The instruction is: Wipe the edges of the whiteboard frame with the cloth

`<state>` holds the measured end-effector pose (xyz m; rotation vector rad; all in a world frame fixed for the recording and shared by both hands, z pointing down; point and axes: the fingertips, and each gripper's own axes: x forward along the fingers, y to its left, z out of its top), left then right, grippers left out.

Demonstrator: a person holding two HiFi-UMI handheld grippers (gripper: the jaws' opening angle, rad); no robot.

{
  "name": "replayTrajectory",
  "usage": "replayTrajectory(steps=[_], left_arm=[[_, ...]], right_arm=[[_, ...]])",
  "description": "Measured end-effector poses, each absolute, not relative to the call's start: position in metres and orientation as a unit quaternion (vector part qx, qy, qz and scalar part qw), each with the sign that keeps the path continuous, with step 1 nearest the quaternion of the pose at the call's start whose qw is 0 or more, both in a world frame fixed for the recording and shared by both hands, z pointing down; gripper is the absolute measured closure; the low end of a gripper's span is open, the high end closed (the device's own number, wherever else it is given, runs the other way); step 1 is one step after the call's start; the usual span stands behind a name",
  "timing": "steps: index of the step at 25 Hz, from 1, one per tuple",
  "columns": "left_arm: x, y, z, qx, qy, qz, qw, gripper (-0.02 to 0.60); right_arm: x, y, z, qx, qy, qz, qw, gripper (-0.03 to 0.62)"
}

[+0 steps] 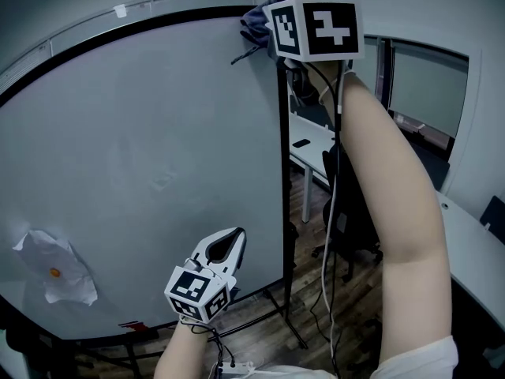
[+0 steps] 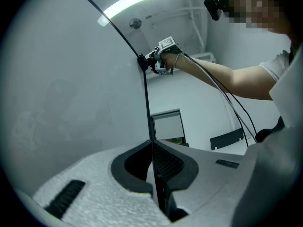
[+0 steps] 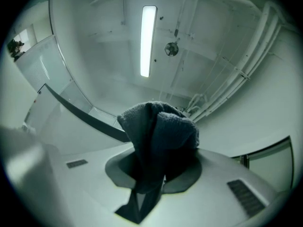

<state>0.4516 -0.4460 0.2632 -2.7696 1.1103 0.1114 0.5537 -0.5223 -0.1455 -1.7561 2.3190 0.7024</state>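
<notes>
At the upper right corner of the large white whiteboard (image 1: 158, 156), the right gripper (image 3: 157, 173) is raised at the end of an outstretched arm. Its jaws are clamped on a dark blue terry cloth (image 3: 158, 136). The cloth bulges above the jaw tips, and a loose tail hangs below them. In the head view, the cloth (image 1: 256, 18) lies against the top corner of the thin black whiteboard frame (image 1: 283, 172), where the top rail meets the right-hand rail. The left gripper view shows the same contact point from below.

The left gripper (image 1: 226, 247) is held low, in front of the lower part of the board and just left of the right-hand rail. It is well apart from the right gripper. Its jaws are pressed together with nothing between them. In the left gripper view, the jaw tips line up with the vertical rail (image 2: 147, 108).

A crumpled white paper sheet with a small orange dot (image 1: 51, 267) sits on the board face at lower left. Beyond the frame stand a white desk (image 1: 312, 144) and a dark office chair (image 1: 347, 212).
</notes>
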Motion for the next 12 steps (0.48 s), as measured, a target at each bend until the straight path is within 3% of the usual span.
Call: replayTrajectory(steps=[12], left_arm=[[0.473,-0.442,0.302,-0.931,0.359,0.003,0.062,0.561]], right_arm=[[0.574,-0.529,-0.097,-0.582,0.783,0.202,0.084,0.517]])
